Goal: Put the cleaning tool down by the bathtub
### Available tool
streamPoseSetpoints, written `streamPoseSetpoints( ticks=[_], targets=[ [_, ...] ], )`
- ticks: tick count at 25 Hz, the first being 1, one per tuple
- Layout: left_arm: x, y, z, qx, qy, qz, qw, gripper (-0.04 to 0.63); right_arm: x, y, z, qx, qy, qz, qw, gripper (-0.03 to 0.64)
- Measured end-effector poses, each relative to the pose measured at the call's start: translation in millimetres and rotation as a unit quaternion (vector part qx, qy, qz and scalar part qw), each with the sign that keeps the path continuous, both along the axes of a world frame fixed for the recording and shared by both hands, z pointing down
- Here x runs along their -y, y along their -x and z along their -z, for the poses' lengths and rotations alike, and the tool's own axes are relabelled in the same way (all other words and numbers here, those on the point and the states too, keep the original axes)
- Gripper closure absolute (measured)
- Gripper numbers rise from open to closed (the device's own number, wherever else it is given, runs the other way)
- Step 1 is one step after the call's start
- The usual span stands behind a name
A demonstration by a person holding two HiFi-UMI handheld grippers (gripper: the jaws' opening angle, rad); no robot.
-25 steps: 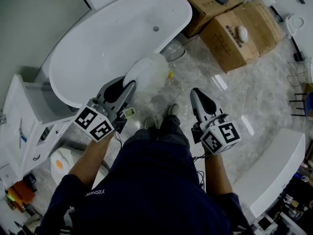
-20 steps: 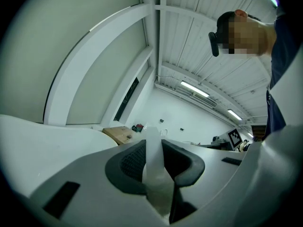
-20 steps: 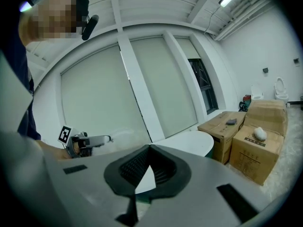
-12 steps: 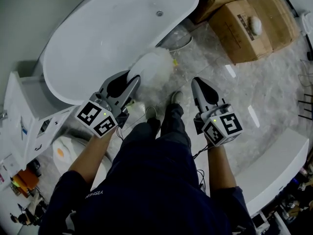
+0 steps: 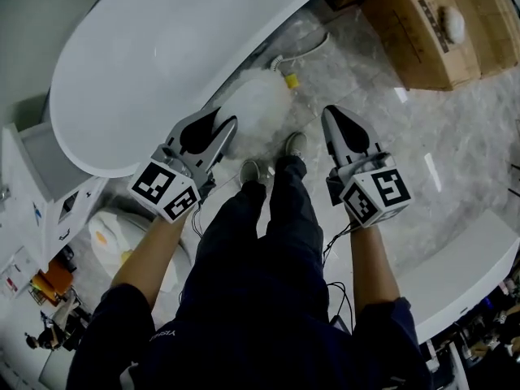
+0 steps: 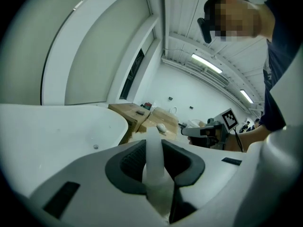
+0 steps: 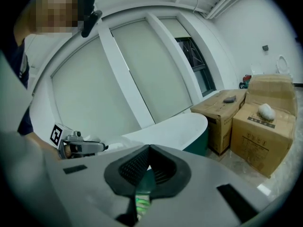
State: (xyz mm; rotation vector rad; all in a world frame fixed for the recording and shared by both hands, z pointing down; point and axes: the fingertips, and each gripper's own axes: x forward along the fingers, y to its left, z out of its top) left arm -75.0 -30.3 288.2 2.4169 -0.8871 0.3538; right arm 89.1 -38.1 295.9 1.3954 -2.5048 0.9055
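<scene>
My left gripper [image 5: 216, 130] is shut on the white handle [image 6: 154, 157] of the cleaning tool. Its fluffy white head [image 5: 257, 110] hangs past the jaw tips, over the floor just beside the white bathtub [image 5: 146, 63] and above my shoes. In the left gripper view the handle stands upright between the dark pads [image 6: 131, 161], with the bathtub [image 6: 57, 131] behind at the left. My right gripper [image 5: 341, 124] hovers to the right of the tool, over the marble floor. Its jaws [image 7: 148, 151] are shut with nothing in them.
Cardboard boxes [image 5: 431, 31] stand at the far right, one with a white lump [image 5: 449, 24] on top. A hose with a yellow fitting [image 5: 290, 80] lies by the tub's foot. A white cabinet [image 5: 36, 177] is at the left, a white bench [image 5: 463, 258] at the right.
The tub and boxes have slid up in the head view as I stepped closer. Both grippers shifted slightly forward, the left still holding the tool, whose head now sits nearer the tub's side.
</scene>
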Motion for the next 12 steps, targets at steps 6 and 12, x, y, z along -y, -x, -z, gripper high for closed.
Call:
streamPoseSetpoints(
  ticks=[6,12],
  targets=[
    [16.1,-25.2,-80.7,0.043,0.016,-0.019,0.9988,0.487,17.4,-15.4,-77.2,0.006,0.024,0.0,1.0,0.612],
    [25.2,-35.8,-176.0,0.071,0.038,-0.029,0.9963,0.487,30.7,-37.5,-161.4,0.005,0.037,-0.007,0.999,0.612]
  ],
)
